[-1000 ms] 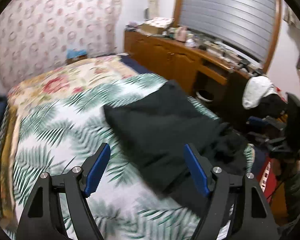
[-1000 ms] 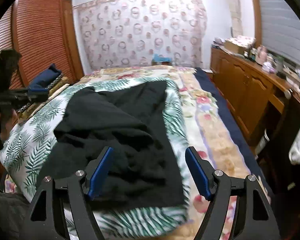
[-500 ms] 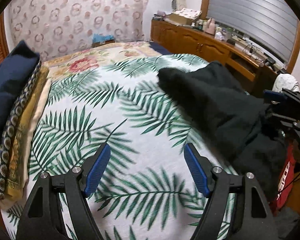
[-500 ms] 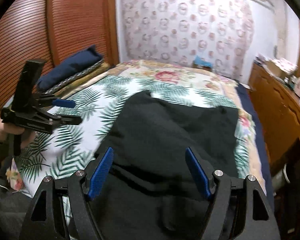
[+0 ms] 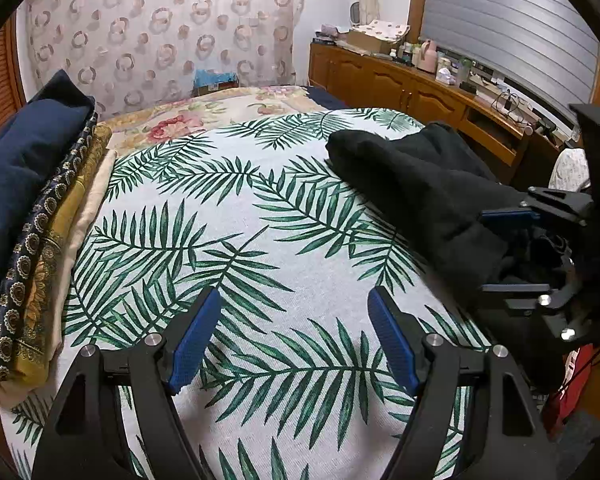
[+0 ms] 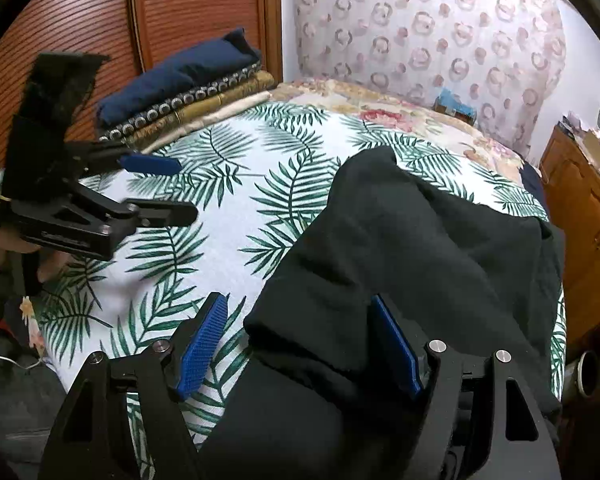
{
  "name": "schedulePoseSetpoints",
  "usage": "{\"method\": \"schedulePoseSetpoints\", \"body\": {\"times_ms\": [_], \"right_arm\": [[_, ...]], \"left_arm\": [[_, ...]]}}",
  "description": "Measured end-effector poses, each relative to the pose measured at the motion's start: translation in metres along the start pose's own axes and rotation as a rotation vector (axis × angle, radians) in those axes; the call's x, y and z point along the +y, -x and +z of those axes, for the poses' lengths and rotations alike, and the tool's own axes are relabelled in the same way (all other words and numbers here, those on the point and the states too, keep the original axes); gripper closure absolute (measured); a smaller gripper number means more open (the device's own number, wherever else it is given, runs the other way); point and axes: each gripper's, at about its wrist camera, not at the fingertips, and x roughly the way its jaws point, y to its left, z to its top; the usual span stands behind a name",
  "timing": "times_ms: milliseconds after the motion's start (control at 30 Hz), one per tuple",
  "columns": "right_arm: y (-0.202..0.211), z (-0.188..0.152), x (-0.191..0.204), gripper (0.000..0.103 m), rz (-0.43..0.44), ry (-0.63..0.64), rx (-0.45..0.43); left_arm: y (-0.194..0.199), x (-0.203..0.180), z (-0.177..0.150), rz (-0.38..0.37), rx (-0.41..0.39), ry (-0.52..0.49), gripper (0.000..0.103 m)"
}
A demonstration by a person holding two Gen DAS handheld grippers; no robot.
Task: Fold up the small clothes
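A black garment (image 5: 420, 192) lies crumpled on the right half of the palm-leaf bedsheet (image 5: 240, 260). My left gripper (image 5: 293, 300) is open above bare sheet to the left of the garment, with nothing between its blue pads. In the right wrist view it shows at the left edge as the left gripper (image 6: 180, 190), held by a hand. My right gripper (image 6: 298, 304) hangs open over the near edge of the garment (image 6: 420, 248). A fold of cloth lies between its fingers, and the pads do not press on it. It shows again as the right gripper (image 5: 496, 252) in the left wrist view.
A stack of folded bedding with a navy pillow (image 5: 28, 200) on top lines the bed's left side. A wooden cabinet (image 5: 400, 88) with clutter on top runs along the right. A slatted wooden door (image 6: 200, 8) stands behind the stack, and a patterned curtain (image 6: 420, 40) hangs at the far end.
The left gripper has swung left off the garment to bare sheet. The right gripper has moved and rolled, so its view now takes in the bed's left side. Both stayed open.
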Motion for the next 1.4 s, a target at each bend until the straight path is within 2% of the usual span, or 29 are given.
{"method": "schedulePoseSetpoints", "body": {"times_ms": [100, 200, 300, 333, 367, 433, 567, 733, 933, 1067, 1167, 1233, 1400], "right_arm": [[-0.007, 0.004, -0.002, 0.027, -0.011, 0.013, 0.026], [-0.019, 0.006, 0.001, 0.035, -0.038, 0.040, 0.049], [-0.018, 0.007, -0.002, 0.058, -0.043, 0.044, 0.047], [-0.015, 0.008, -0.007, 0.077, -0.041, 0.035, 0.035], [-0.014, 0.010, -0.009, 0.087, -0.042, 0.027, 0.026], [-0.003, 0.013, -0.018, 0.090, -0.022, -0.007, -0.009], [0.023, 0.021, -0.037, 0.091, -0.040, -0.037, -0.079], [0.052, 0.046, -0.087, 0.092, -0.148, -0.069, -0.123], [0.040, 0.076, -0.171, 0.091, -0.353, -0.162, -0.086], [0.021, 0.077, -0.199, 0.076, -0.367, -0.238, -0.005], [0.030, 0.072, -0.196, 0.067, -0.370, -0.256, -0.014], [0.039, 0.065, -0.186, 0.066, -0.374, -0.250, -0.018], [0.084, 0.036, -0.141, 0.065, -0.275, -0.188, -0.030]], "left_arm": [[0.003, -0.002, 0.000, -0.002, -0.010, -0.002, 0.026], [0.007, -0.006, 0.001, -0.003, -0.020, -0.011, 0.026], [0.009, -0.009, 0.001, -0.008, -0.028, -0.012, 0.026], [0.010, -0.010, 0.001, -0.011, -0.031, -0.013, 0.026], [0.011, -0.010, 0.001, -0.014, -0.034, -0.013, 0.026], [0.012, -0.012, 0.001, -0.018, -0.039, -0.012, 0.026], [0.014, -0.015, 0.002, -0.029, -0.047, -0.006, 0.026], [0.015, -0.021, 0.006, -0.040, -0.058, -0.010, 0.026], [0.013, -0.031, 0.008, -0.051, -0.061, -0.025, 0.026], [0.011, -0.036, 0.009, -0.056, -0.054, -0.037, 0.026], [0.009, -0.041, 0.008, -0.066, -0.051, -0.046, 0.026], [0.007, -0.045, 0.007, -0.072, -0.047, -0.051, 0.026], [0.002, -0.060, 0.005, -0.101, -0.039, -0.070, 0.026]]}}
